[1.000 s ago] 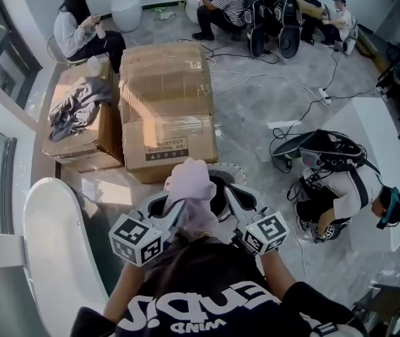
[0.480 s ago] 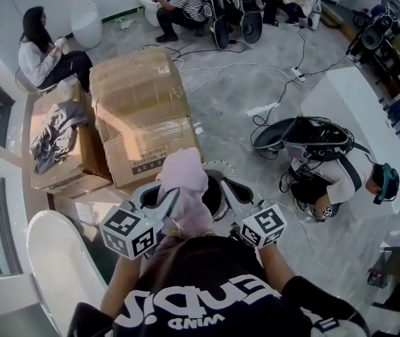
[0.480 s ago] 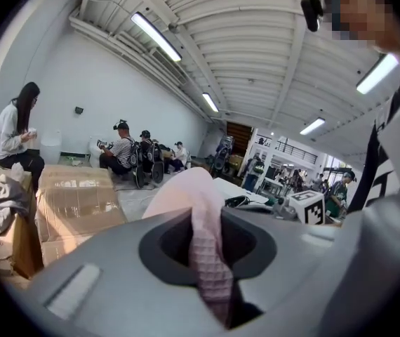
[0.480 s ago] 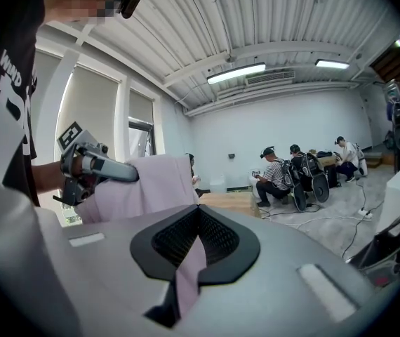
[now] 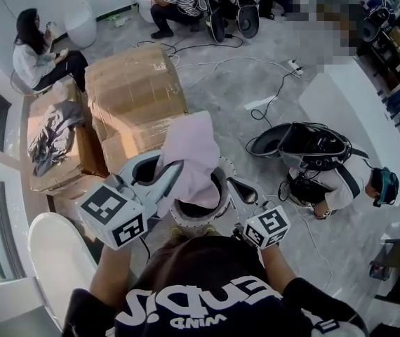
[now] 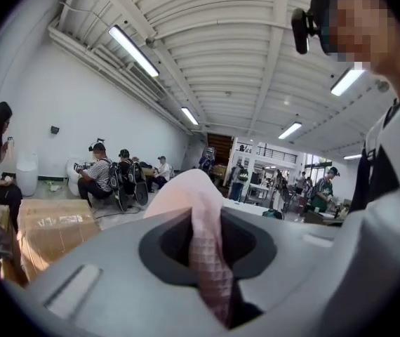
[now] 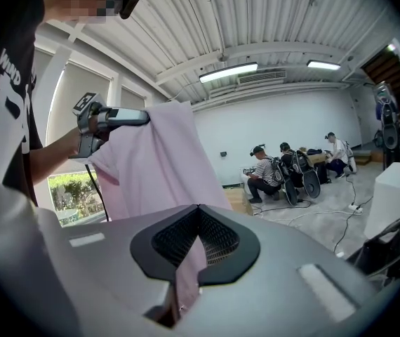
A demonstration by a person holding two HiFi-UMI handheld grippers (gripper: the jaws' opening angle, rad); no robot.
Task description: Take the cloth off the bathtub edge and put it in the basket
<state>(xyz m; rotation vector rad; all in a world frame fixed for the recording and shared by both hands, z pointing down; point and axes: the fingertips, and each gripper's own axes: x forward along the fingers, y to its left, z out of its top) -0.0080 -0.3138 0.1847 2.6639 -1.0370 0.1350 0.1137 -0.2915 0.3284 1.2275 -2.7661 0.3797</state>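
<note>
A pink cloth [image 5: 191, 156] hangs above the round white-rimmed basket [image 5: 190, 222] just ahead of me. My left gripper [image 5: 175, 172] is raised at the left and is shut on the cloth's upper part; in the left gripper view the waffle-textured cloth [image 6: 207, 248] is pinched between the jaws. The right gripper [image 5: 236, 188] sits lower, beside the basket's right rim. In the right gripper view a strip of the cloth [image 7: 159, 167] runs down into its closed jaws [image 7: 184, 276], and the left gripper [image 7: 112, 118] shows above it. The white bathtub [image 5: 51, 258] is at lower left.
Two large cardboard boxes [image 5: 131, 93] stand beyond the basket, and grey clothing [image 5: 49, 135] lies on the left one. A person crouches over a black backpack [image 5: 305, 142] at right. Several seated people, cables and a white table [image 5: 358, 114] lie farther off.
The left gripper has risen with the pink cloth, which now hangs stretched above the basket rather than bunched over it. The right gripper has barely moved.
</note>
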